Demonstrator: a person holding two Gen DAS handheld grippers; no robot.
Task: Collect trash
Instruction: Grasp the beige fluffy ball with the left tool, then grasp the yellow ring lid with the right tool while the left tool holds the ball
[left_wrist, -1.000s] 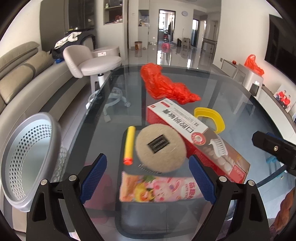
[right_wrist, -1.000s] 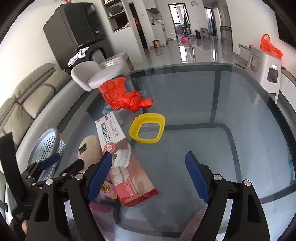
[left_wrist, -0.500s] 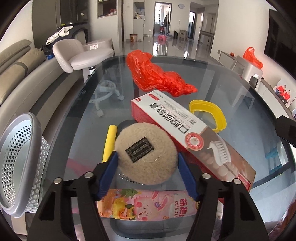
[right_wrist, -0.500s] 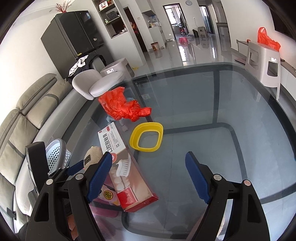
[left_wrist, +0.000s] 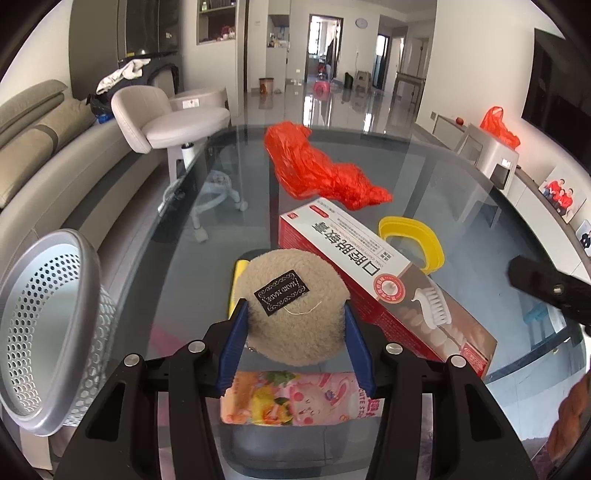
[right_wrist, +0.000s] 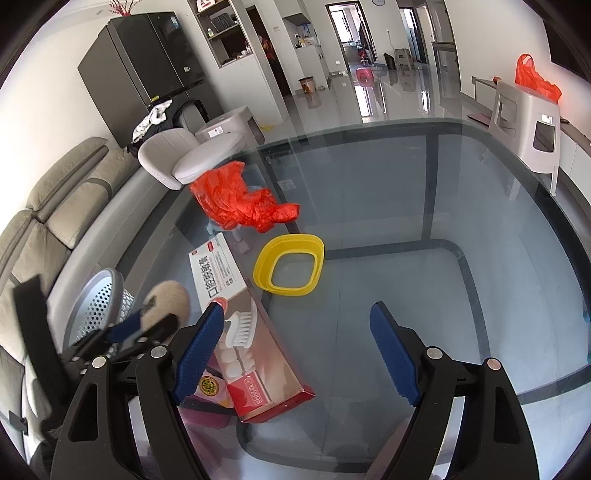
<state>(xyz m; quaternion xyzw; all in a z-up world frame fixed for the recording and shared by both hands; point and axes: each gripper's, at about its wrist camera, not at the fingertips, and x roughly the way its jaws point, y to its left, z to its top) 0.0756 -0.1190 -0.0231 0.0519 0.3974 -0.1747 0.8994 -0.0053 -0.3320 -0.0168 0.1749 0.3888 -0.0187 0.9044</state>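
Observation:
My left gripper (left_wrist: 294, 325) is shut on a round beige woven pad (left_wrist: 293, 304) with a black label and holds it just above the glass table (left_wrist: 207, 229). Under it lie a yellow tube (left_wrist: 236, 284), mostly hidden, and a pink snack wrapper (left_wrist: 295, 398). A red and white toothpaste box (left_wrist: 376, 273), a yellow ring (left_wrist: 413, 240) and a red plastic bag (left_wrist: 321, 173) lie farther on. My right gripper (right_wrist: 297, 350) is open and empty above the table, right of the box (right_wrist: 243, 325). It sees the pad (right_wrist: 166, 304) in the left gripper (right_wrist: 140, 328).
A silver perforated bin (left_wrist: 48, 325) stands beside the table's left edge, also in the right wrist view (right_wrist: 99, 306). A grey stool (left_wrist: 173, 122) and sofa (left_wrist: 33, 147) stand to the left. A white stool (right_wrist: 528, 129) stands beyond the table's right side.
My left gripper moved forward, closed on the beige pad and lifted it slightly. My right gripper stayed open and rose a little.

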